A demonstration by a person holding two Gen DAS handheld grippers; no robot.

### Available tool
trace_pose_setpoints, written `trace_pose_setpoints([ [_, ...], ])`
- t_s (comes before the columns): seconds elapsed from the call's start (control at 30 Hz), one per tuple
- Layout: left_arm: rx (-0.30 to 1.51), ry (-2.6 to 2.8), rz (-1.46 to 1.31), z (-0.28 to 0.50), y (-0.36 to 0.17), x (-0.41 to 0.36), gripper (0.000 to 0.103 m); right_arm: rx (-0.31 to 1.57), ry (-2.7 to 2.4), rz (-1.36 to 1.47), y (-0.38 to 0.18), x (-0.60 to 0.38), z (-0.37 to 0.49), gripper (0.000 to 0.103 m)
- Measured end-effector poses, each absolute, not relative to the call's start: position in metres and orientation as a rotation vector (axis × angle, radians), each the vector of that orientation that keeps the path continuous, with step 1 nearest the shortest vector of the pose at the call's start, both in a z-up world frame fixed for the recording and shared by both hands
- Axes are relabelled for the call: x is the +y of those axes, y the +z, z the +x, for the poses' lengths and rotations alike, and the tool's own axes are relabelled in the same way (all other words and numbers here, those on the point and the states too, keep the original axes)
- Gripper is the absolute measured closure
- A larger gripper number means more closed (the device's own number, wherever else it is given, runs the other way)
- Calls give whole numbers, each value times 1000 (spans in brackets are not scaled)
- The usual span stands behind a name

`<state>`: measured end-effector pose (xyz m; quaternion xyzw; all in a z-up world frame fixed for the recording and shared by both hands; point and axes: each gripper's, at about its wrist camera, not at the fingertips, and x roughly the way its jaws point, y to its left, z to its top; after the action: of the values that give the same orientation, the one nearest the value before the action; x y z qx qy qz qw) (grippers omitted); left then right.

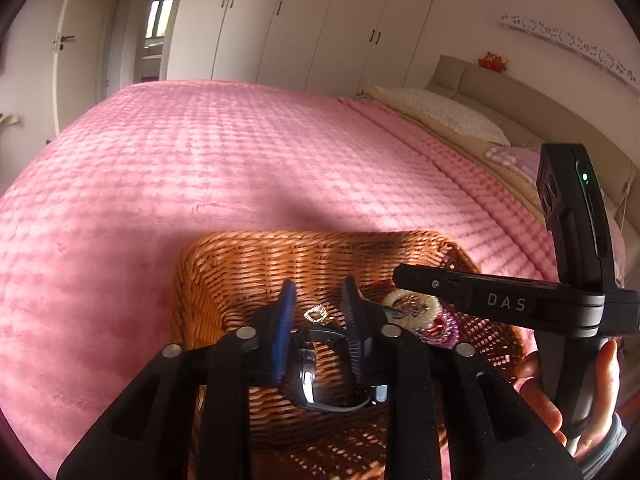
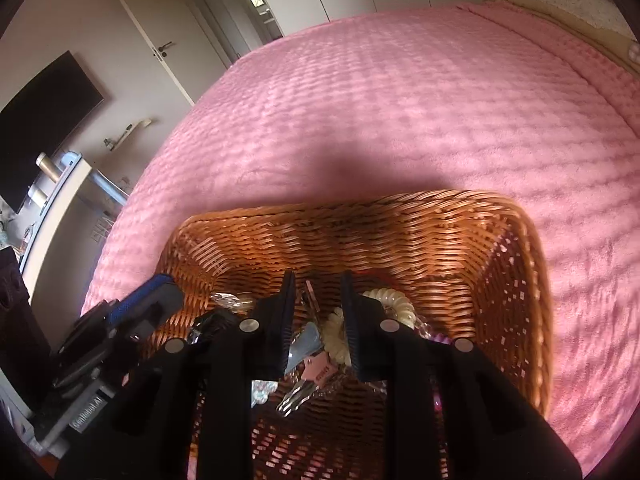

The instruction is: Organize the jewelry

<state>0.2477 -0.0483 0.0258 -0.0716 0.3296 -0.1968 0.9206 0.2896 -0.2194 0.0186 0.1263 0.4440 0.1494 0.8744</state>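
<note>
While both grippers reach into the wicker basket [image 2: 460, 240] on the pink bedspread [image 1: 200, 168], the left gripper [image 1: 318, 300] stands released: blue pads apart, a dark watch-like band [image 1: 312, 376] and a small silver ring [image 1: 316, 314] lying between them, untouched. The right gripper [image 2: 318, 300] has a narrow gap; a grey clip [image 2: 306, 344] sits between its pads, contact unclear. A cream spiral hair tie [image 2: 386, 300] rests just beside it.
</note>
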Motion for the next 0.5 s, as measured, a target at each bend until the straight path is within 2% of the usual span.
trace_pose_setpoints([
  [0.07, 651, -416, -164, 236, 35, -43, 62, 892, 318, 243, 30, -220, 272, 82],
  [0.3, 555, -433, -178, 174, 64, -29, 59, 752, 359, 189, 64, -223, 188, 82],
  [0.33, 543, -431, -180, 162, 67, -27, 55, 727, 358, 180, 66, -224, 175, 78],
  [0.4, 515, -421, -183, 142, 69, -24, 47, 660, 336, 149, 69, -225, 146, 59],
  [0.43, 497, -408, -182, 129, 69, -23, 41, 624, 318, 132, 69, -225, 134, 41],
  [0.47, 483, -392, -178, 119, 68, -22, 38, 588, 298, 114, 68, -225, 121, 35],
  [0.5, 469, -374, -173, 109, 66, -21, 37, 565, 290, 103, 65, -225, 109, 35],
])
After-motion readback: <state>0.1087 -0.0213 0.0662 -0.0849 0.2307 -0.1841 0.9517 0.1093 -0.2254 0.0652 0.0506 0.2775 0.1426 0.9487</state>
